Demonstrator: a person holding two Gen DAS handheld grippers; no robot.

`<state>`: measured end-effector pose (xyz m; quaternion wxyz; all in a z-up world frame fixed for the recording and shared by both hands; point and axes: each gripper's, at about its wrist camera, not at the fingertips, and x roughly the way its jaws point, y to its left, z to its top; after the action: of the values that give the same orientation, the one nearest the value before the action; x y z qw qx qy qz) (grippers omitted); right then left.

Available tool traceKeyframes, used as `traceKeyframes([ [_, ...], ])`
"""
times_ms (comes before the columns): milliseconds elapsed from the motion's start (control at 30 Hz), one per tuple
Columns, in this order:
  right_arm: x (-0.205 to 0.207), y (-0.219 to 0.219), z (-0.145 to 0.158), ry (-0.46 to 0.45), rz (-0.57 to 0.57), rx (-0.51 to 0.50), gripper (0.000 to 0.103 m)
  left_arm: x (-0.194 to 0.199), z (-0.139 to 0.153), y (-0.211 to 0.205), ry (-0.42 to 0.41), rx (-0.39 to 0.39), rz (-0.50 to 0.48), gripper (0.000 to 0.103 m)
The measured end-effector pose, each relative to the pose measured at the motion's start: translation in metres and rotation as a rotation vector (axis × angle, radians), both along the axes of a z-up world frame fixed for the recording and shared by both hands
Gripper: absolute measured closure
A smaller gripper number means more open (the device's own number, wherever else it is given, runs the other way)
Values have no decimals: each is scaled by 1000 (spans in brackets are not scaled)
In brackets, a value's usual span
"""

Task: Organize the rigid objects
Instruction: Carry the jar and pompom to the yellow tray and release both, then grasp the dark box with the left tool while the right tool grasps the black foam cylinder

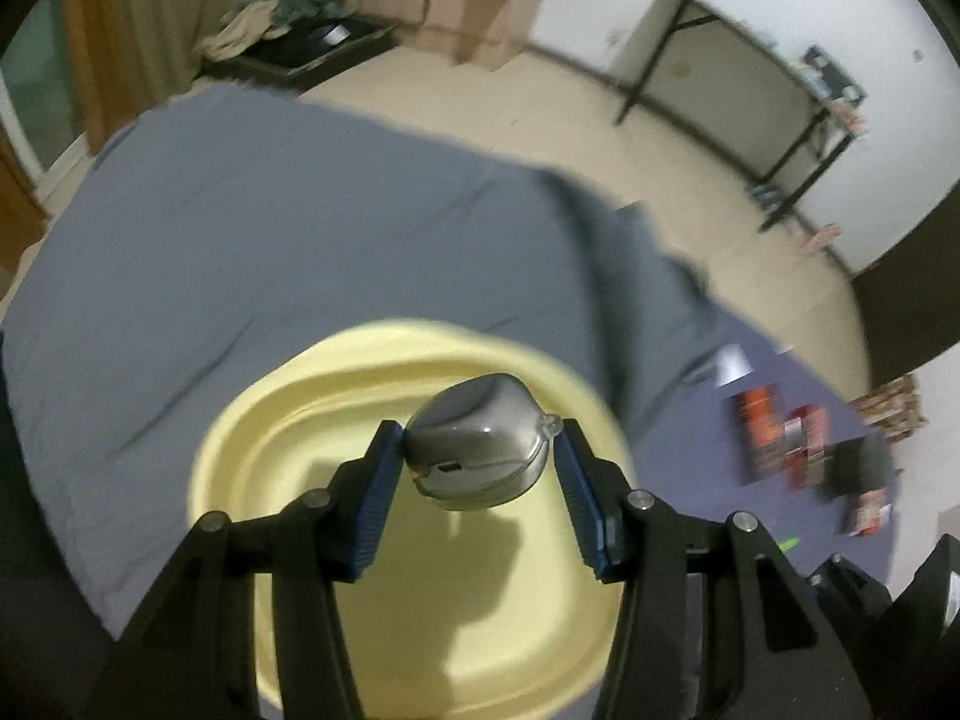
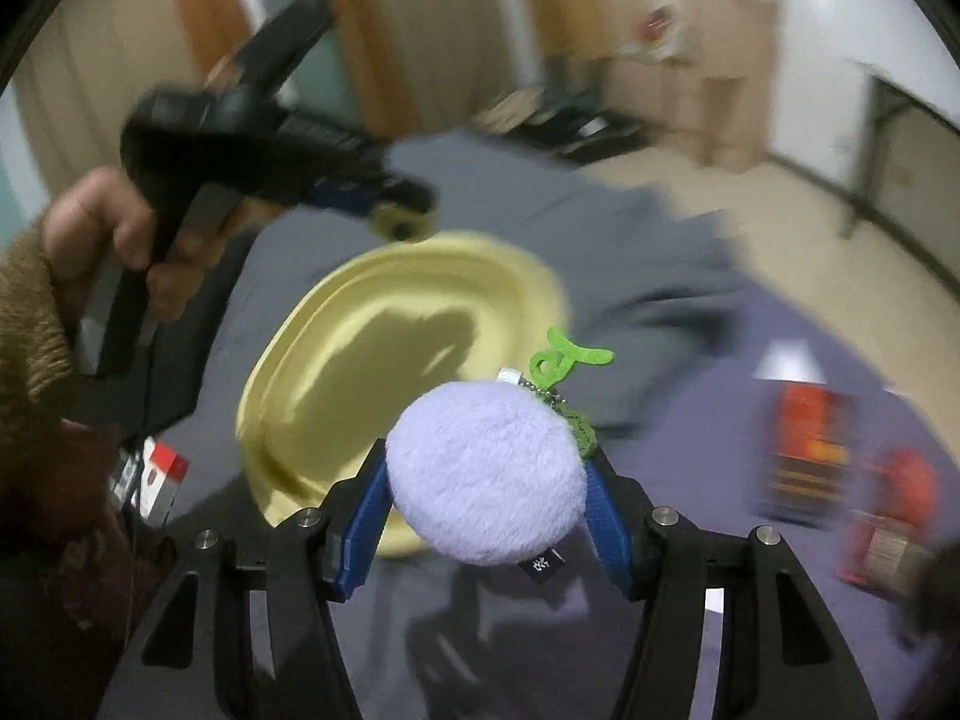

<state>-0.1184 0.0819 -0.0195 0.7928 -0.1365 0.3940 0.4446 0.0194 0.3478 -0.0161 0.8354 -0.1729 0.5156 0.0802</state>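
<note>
My left gripper (image 1: 478,457) is shut on a small silver case (image 1: 477,441) and holds it above a pale yellow tray (image 1: 240,468) that lies on the grey-blue cloth. My right gripper (image 2: 487,471) is shut on a round lilac plush ball (image 2: 486,471) with a green felt stem (image 2: 570,357) and a bead chain; it hovers at the near right rim of the same tray (image 2: 336,360). The left gripper (image 2: 396,210) also shows in the right wrist view, held by a hand above the tray's far rim.
Several red and orange packets (image 1: 786,438) and a dark item lie on the cloth to the right; they also show blurred in the right wrist view (image 2: 816,450). A red-and-white box (image 2: 159,480) sits left of the tray. Beyond the cloth are bare floor, a black-legged table (image 1: 738,96) and cardboard boxes.
</note>
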Motion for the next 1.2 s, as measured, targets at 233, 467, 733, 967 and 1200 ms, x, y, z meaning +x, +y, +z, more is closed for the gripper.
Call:
traceKeyframes([
  [233, -11, 89, -64, 30, 104, -195, 44, -18, -70, 29, 84, -33, 54, 50],
  [467, -15, 141, -86, -23, 105, -302, 44, -15, -82, 32, 70, -20, 36, 50],
  [733, -24, 92, -55, 24, 11, -79, 0, -18, -42, 24, -22, -41, 31, 0],
  [967, -14, -104, 21, -133, -347, 29, 0, 27, 22, -79, -96, -74, -144, 0],
  [1200, 40, -256, 38, -175, -750, 20, 0, 87, -12, -207, 21, -55, -271, 0],
])
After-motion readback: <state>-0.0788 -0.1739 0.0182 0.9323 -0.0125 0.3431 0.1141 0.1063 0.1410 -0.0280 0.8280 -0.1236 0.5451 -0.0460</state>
